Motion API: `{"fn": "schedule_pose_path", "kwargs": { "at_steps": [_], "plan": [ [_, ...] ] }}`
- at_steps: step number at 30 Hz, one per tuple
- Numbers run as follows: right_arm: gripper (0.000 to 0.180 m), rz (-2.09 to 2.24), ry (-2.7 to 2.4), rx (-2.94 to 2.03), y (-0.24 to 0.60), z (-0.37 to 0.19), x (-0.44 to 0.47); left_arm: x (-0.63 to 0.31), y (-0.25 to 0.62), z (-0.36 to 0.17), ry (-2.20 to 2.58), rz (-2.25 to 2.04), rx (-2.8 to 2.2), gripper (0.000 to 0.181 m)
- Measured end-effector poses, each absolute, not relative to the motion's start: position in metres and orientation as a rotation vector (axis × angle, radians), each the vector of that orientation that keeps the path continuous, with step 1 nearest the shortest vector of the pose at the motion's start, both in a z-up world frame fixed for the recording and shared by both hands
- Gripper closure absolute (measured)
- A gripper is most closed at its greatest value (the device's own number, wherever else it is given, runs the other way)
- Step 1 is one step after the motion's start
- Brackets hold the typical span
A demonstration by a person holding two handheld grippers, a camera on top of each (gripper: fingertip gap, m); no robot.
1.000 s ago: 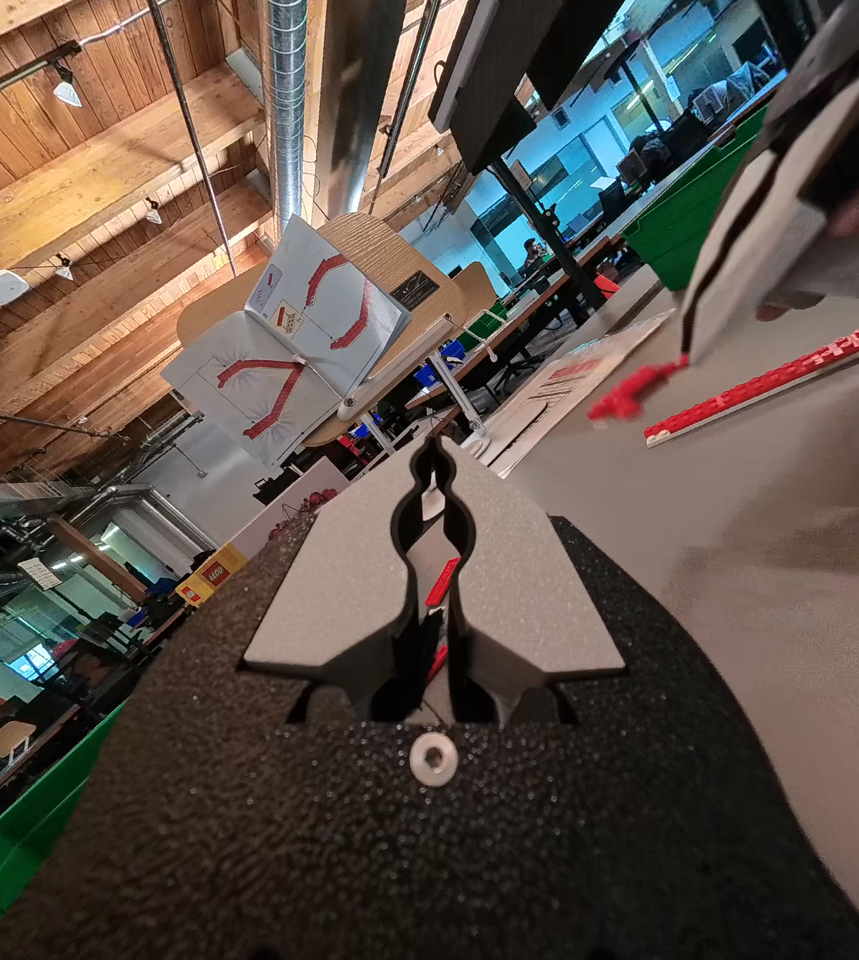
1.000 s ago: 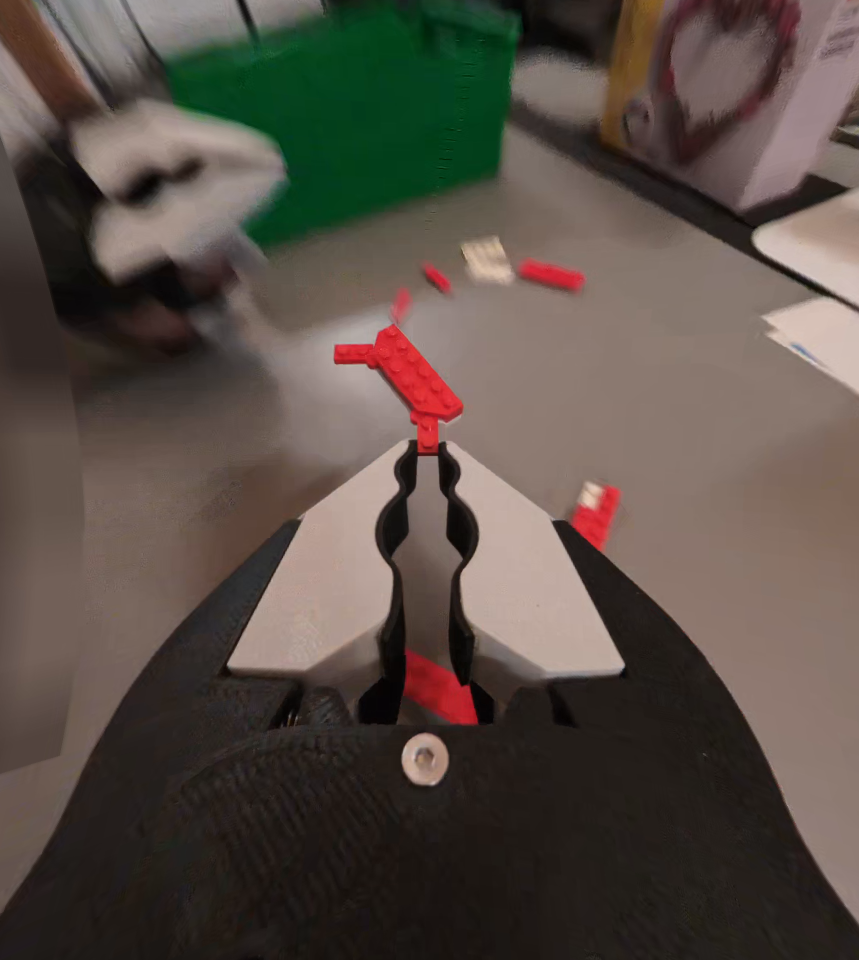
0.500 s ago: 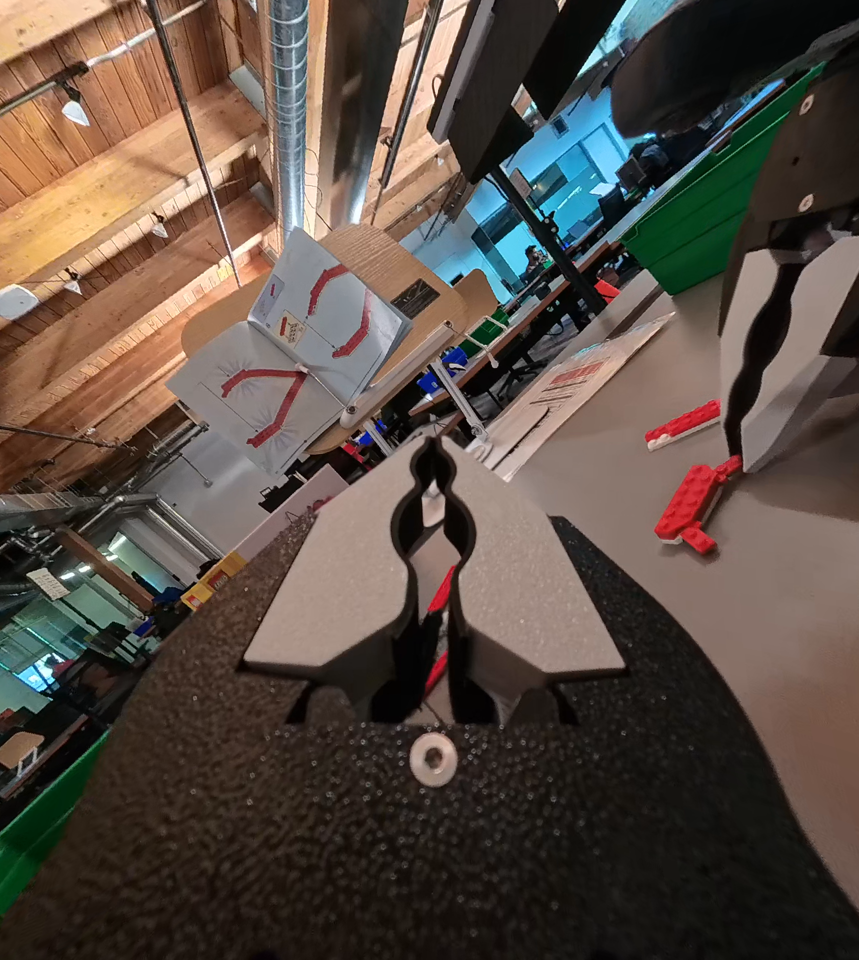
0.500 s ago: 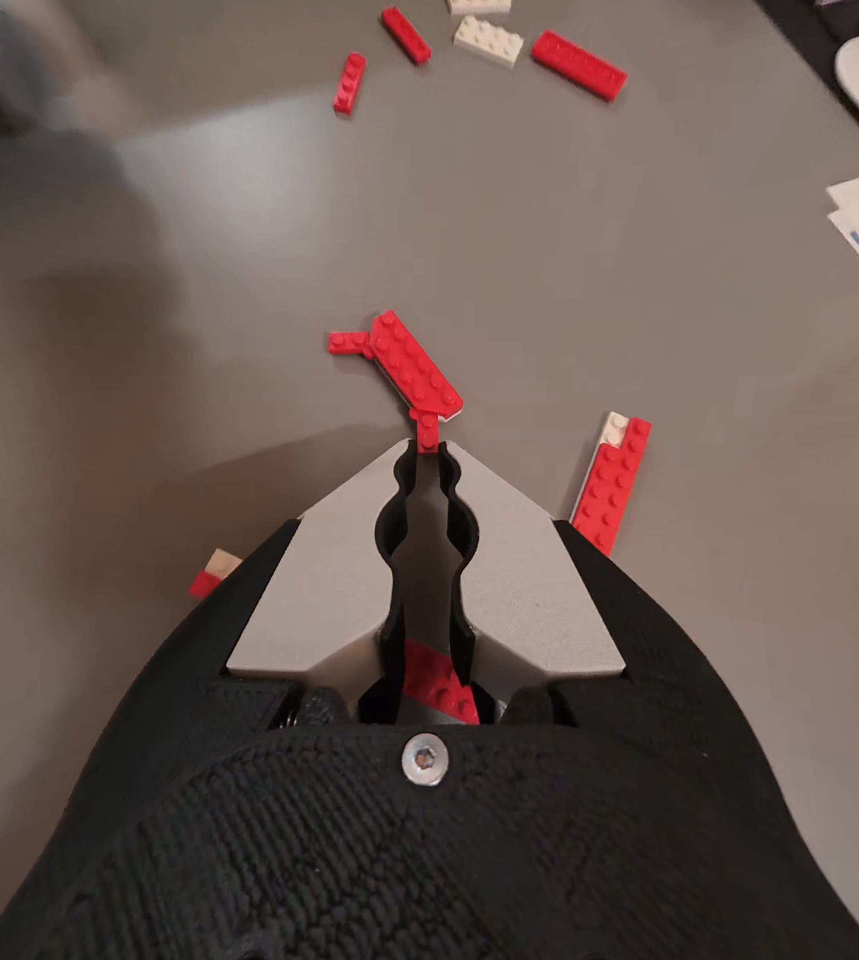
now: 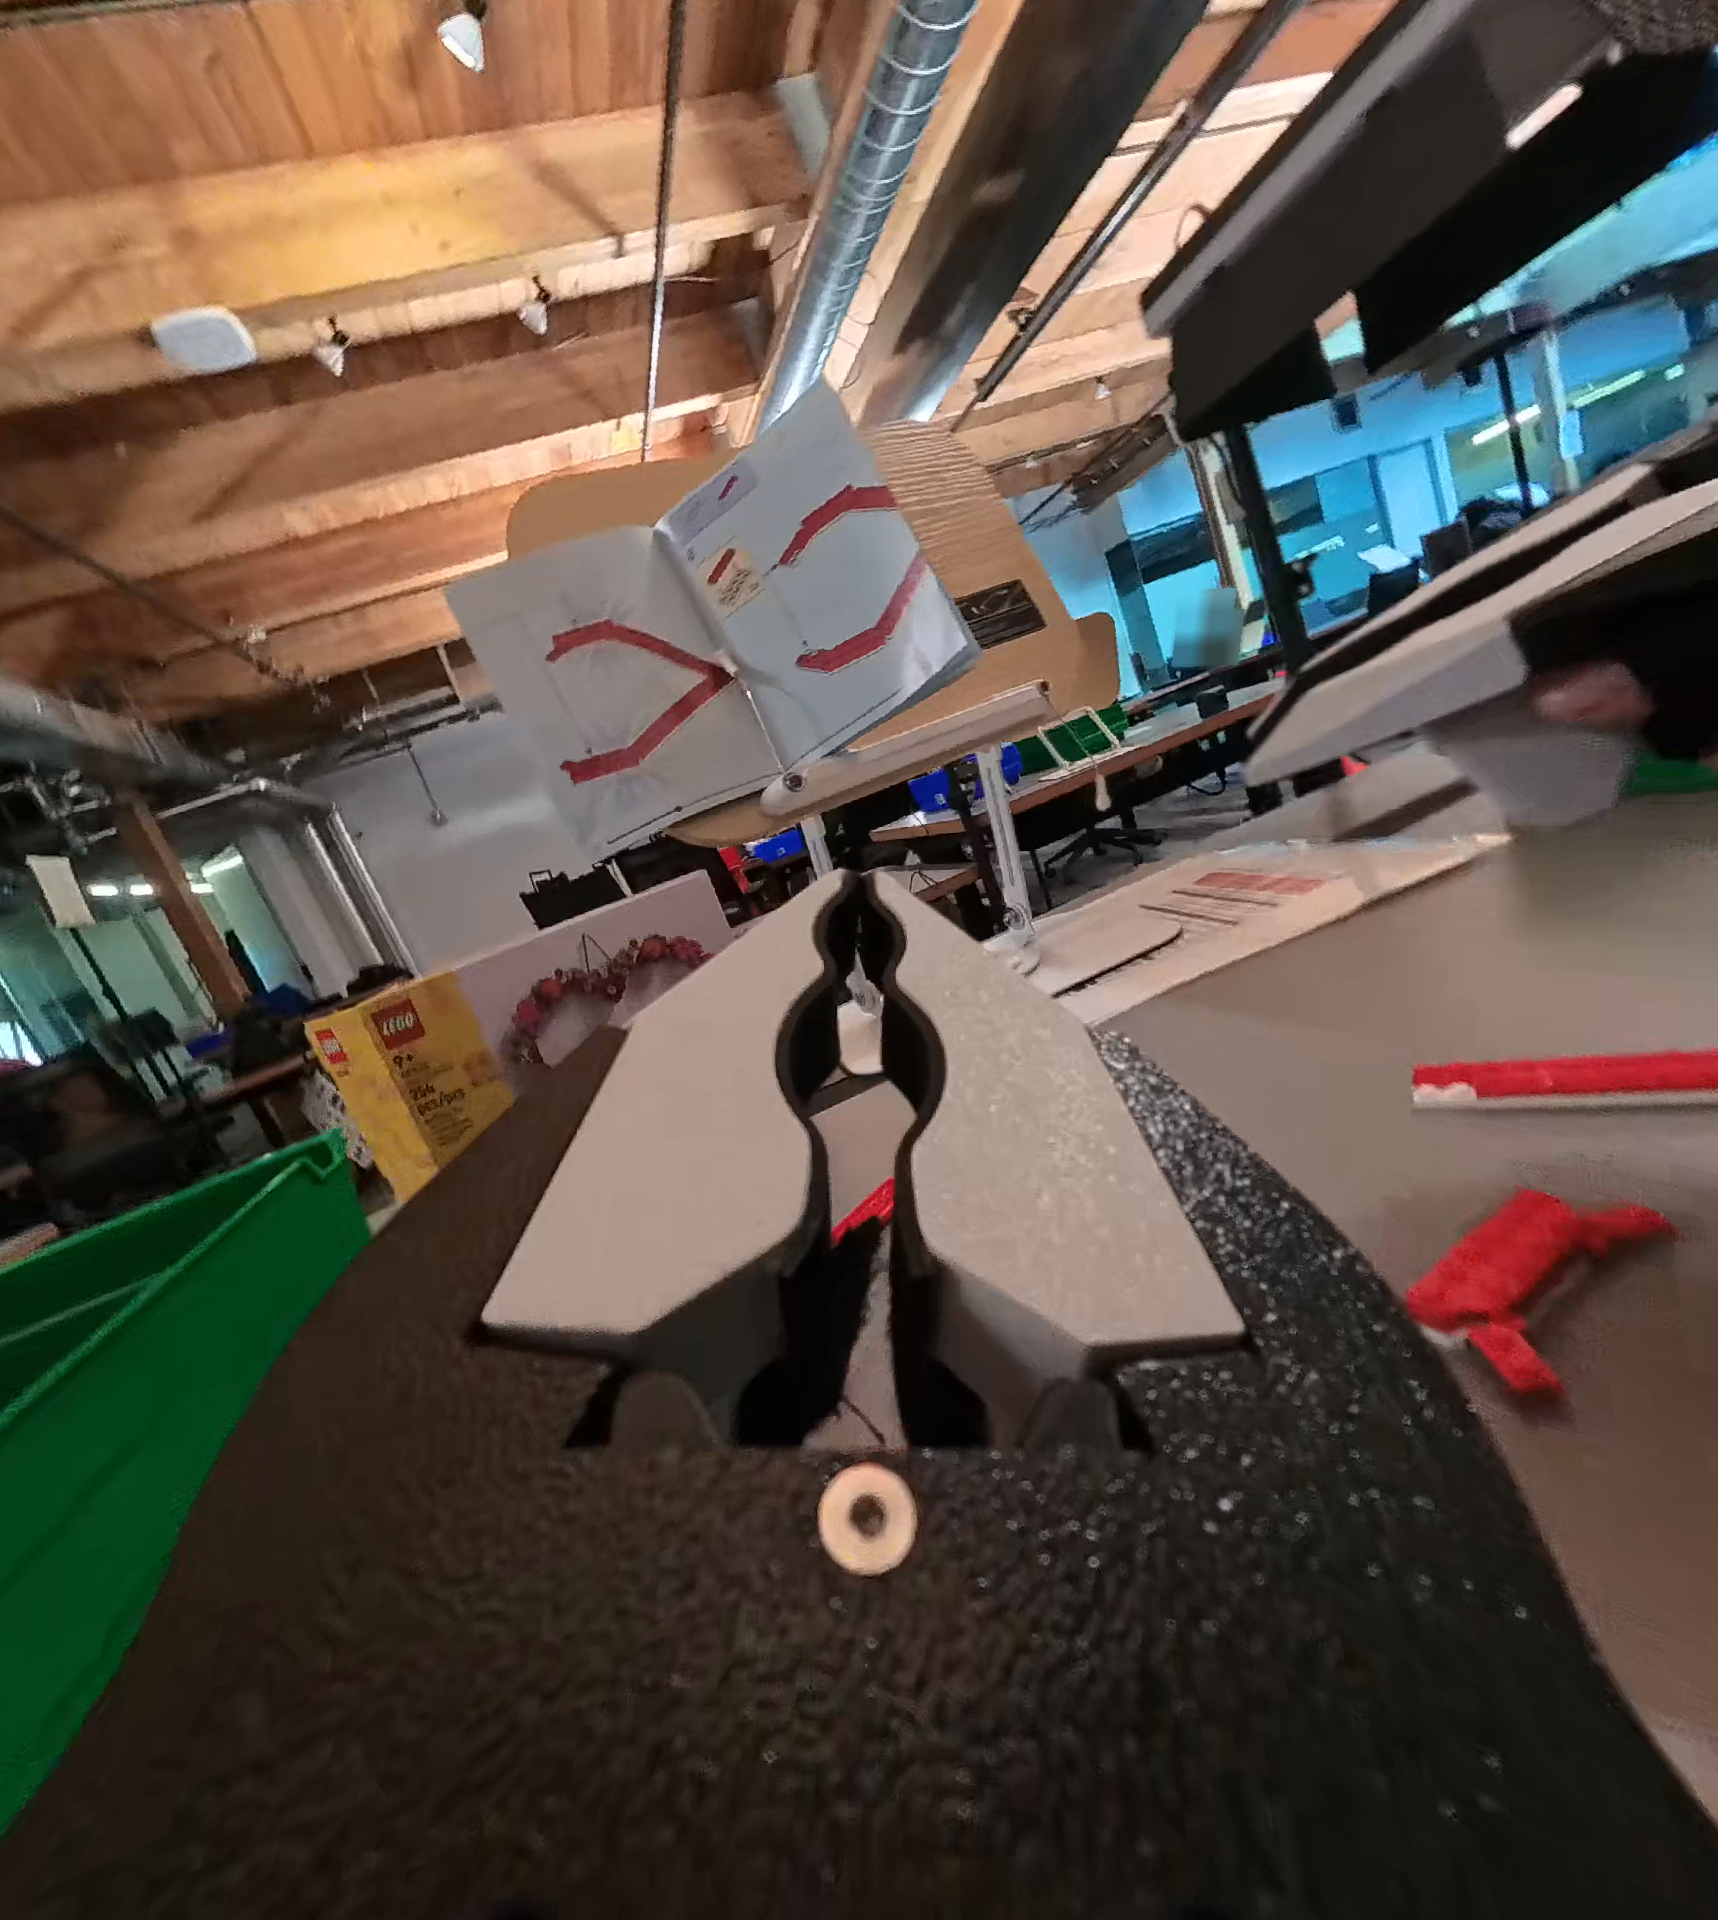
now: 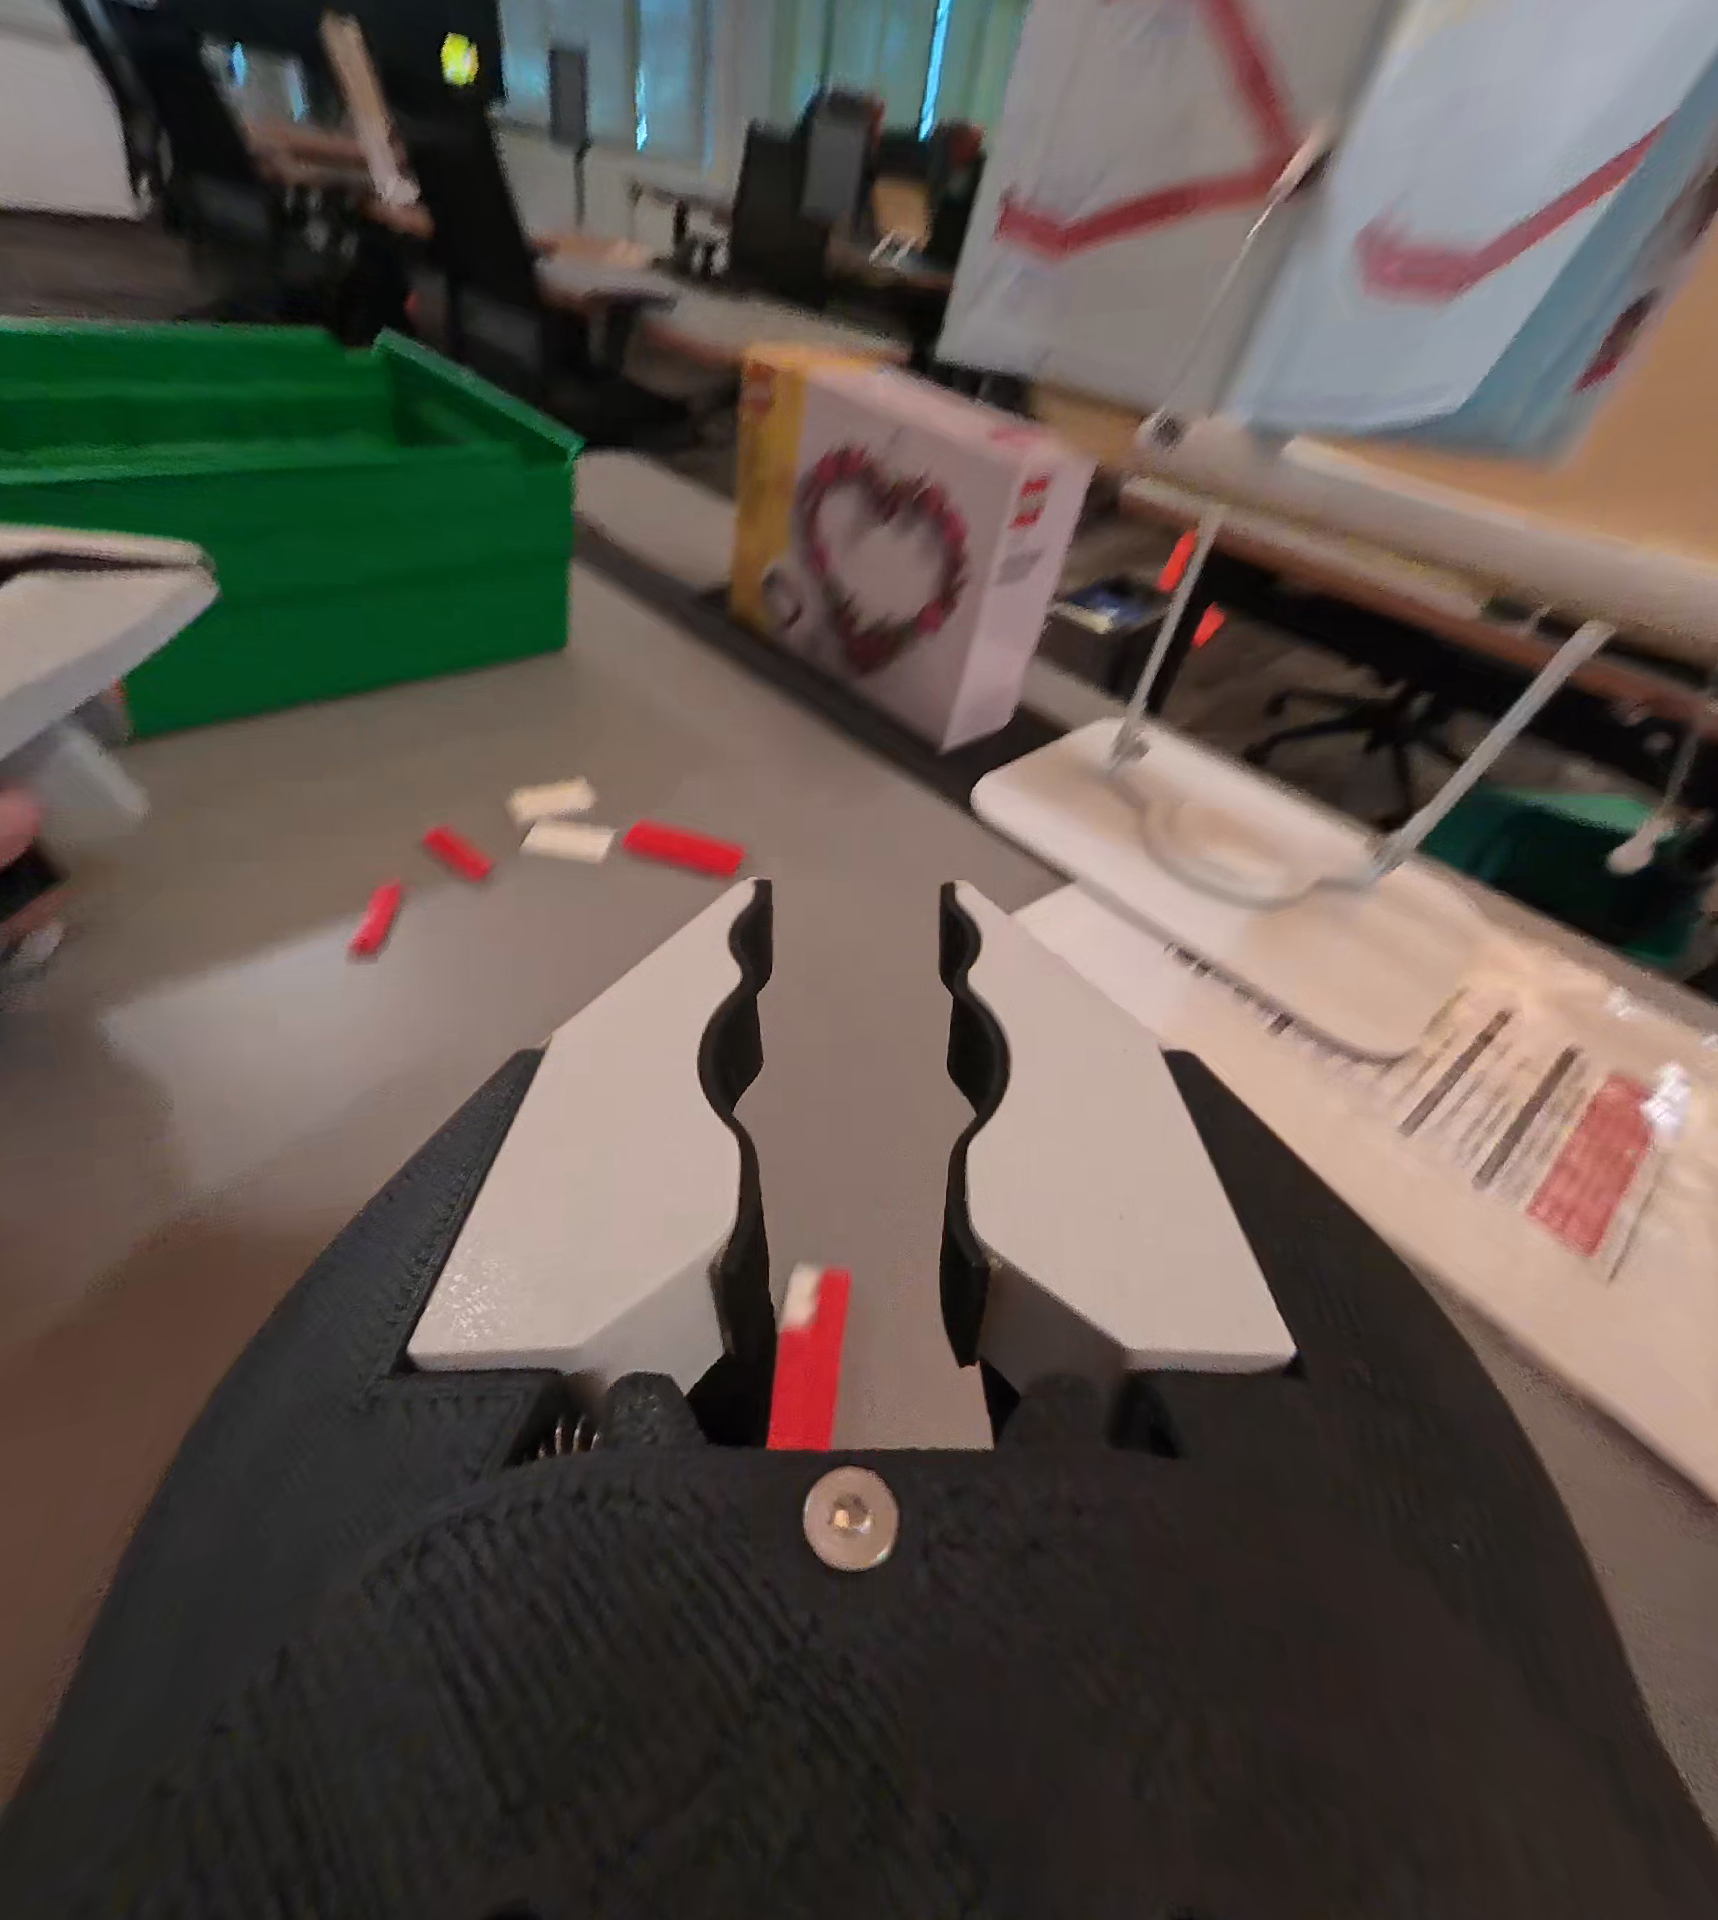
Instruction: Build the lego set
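My left gripper (image 5: pixel 860 896) is shut, with nothing visible at its tips, and points up off the grey table (image 5: pixel 1457 987). A small red brick assembly (image 5: pixel 1499 1278) lies on the table to its right, beyond it a long red strip (image 5: pixel 1613 1075). My right gripper (image 6: pixel 855 914) is open and empty, low over the table; it also shows in the left wrist view (image 5: pixel 1406 686). A red and white piece (image 6: pixel 811 1361) lies on the table under its fingers. Loose red bricks (image 6: pixel 683 847) and white bricks (image 6: pixel 564 840) lie ahead. The left gripper (image 6: pixel 24 644) shows at the left.
A green bin (image 6: pixel 315 520) stands at the back left. The set's box (image 6: pixel 896 582) stands behind the bricks. An open instruction booklet (image 5: pixel 730 644) sits on a stand with a white base (image 6: pixel 1198 821). A white sheet with bagged parts (image 6: pixel 1561 1143) lies at the right.
My right gripper has let go of the small red assembly, which now lies on the table, and has opened and tilted up. My left gripper has stayed shut and turned a little.
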State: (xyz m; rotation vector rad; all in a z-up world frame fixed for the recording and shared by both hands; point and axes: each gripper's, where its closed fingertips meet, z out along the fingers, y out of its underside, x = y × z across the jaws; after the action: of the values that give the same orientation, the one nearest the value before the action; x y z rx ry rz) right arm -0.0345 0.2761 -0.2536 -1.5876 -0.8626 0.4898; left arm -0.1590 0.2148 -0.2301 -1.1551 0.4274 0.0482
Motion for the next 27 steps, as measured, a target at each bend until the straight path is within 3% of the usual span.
{"fn": "schedule_pose_path", "kwargs": {
  "at_steps": [12,27],
  "plan": [
    [0.157,0.293,-0.721,-1.349,0.422,-0.172,-0.089,-0.150,0.225,-0.231,0.456,-0.021,-1.138,0.181],
    [0.136,0.449,-0.722,-1.154,0.480,-0.137,-0.139,-0.147,0.231,-0.238,0.475,-0.026,-1.167,0.181]
  ]
}}
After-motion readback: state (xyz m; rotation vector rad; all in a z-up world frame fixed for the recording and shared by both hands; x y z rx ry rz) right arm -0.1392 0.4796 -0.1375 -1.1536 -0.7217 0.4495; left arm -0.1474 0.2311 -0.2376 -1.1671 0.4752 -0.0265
